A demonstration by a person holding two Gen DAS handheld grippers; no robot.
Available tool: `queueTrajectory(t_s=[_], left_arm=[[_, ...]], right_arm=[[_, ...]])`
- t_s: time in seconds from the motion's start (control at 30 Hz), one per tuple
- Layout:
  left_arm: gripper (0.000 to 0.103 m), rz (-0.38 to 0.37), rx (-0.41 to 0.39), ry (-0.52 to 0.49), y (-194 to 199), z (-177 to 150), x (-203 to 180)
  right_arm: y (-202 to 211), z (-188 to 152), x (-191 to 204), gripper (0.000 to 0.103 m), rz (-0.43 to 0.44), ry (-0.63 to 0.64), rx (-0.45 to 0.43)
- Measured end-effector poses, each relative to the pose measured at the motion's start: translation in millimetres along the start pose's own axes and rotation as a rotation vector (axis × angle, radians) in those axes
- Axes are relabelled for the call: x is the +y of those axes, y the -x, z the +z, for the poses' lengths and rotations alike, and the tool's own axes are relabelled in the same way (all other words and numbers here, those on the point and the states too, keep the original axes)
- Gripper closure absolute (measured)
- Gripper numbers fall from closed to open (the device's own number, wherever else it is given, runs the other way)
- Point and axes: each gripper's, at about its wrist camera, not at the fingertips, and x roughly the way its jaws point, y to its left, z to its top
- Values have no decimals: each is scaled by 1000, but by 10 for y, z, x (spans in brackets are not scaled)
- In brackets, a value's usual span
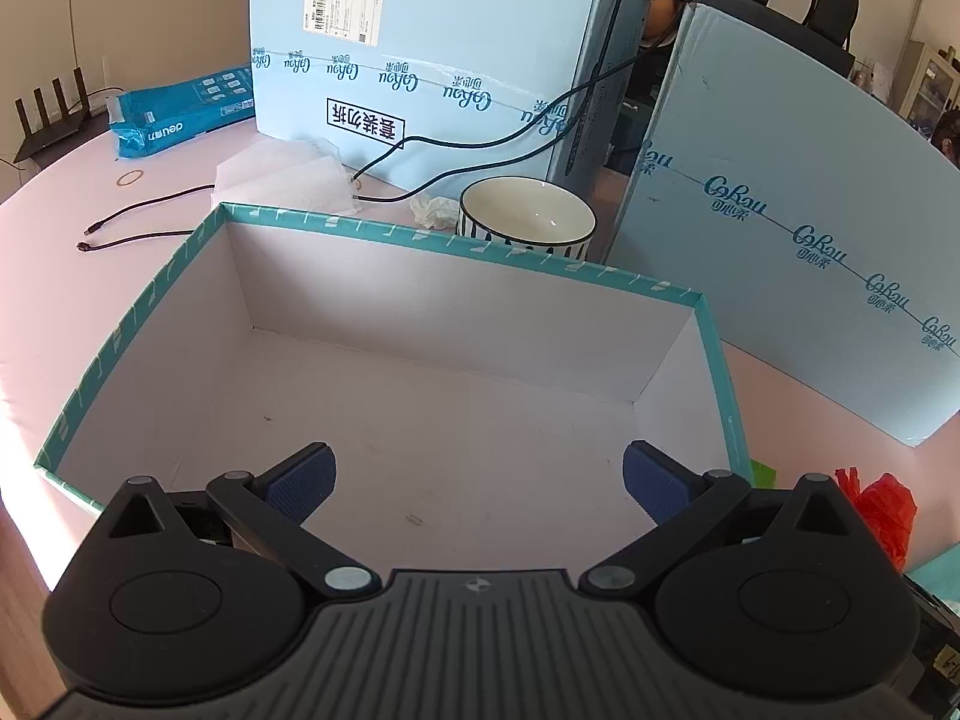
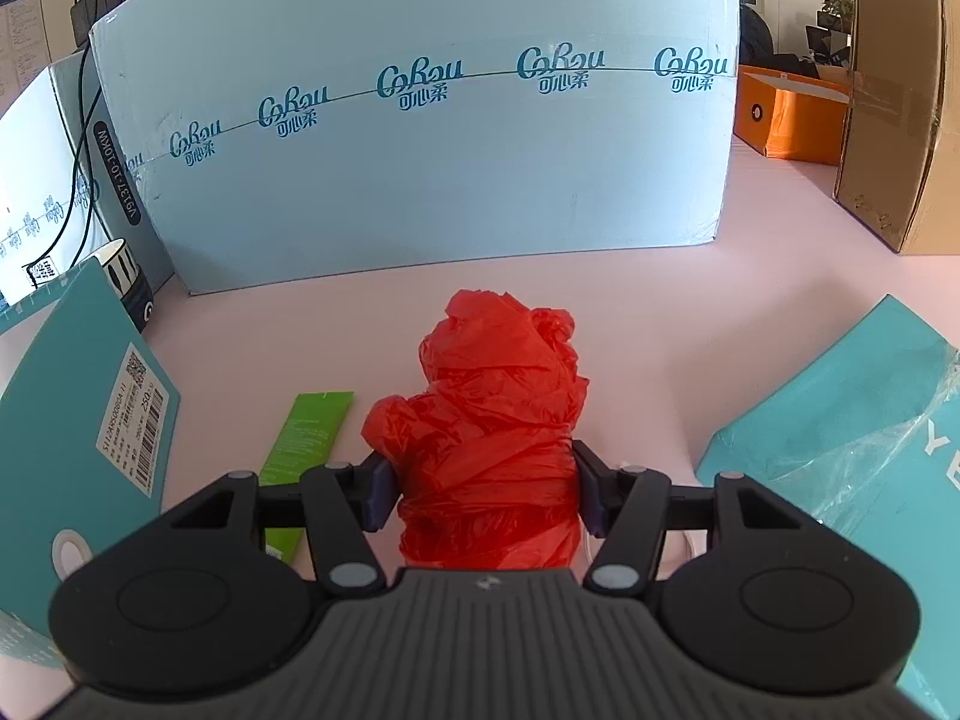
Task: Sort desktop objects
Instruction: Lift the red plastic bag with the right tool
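pink tabletop [image 2: 690, 312], right tool [image 2: 483, 495] clamping crinkled red plastic bag [image 2: 498, 414], left tool [image 1: 480, 483] spread over white box [image 1: 420, 420]

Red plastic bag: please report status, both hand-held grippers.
Right hand-held gripper shut on red plastic bag. Left hand-held gripper open, over the teal-rimmed box, which holds nothing. Green packet lies beside bag.

Left gripper [image 1: 479, 480]: jaws spread wide, blue pads [image 1: 303, 480] facing each other with nothing between them, tilted downward, level across. Right gripper [image 2: 485, 492]: jaws drawn in, pads [image 2: 379, 492] pressing both sides of a red bag [image 2: 492, 420], pointing forward, slightly down.
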Motion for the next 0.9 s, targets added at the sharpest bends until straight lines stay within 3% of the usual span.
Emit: queueTrajectory(t_s=[0.9], left_arm=[[1, -33, -2, -27, 105, -68, 131]], right_arm=[[181, -117, 141, 43, -21, -25, -18]])
